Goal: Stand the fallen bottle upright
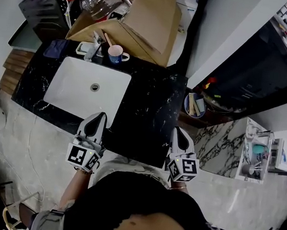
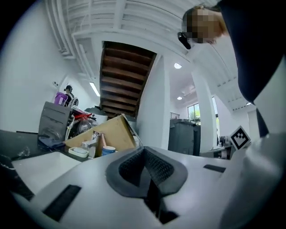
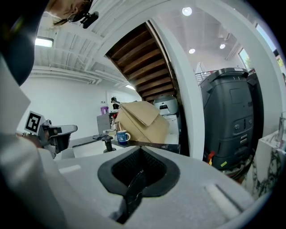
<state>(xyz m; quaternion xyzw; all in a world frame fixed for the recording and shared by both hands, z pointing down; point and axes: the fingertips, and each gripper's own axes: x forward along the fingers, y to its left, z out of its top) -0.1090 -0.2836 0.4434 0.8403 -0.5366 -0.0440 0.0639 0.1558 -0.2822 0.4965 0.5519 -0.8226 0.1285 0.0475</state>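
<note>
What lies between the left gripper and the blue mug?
The white sink, seen in the head view, fills the stretch from the left gripper to the blue mug.

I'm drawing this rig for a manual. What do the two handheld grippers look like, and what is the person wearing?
Both the left gripper and right gripper have pale grey, tapered shells with dark ribbed pads. Each carries a white cube printed with black square markers. No cables show. The person wears a black top.
</note>
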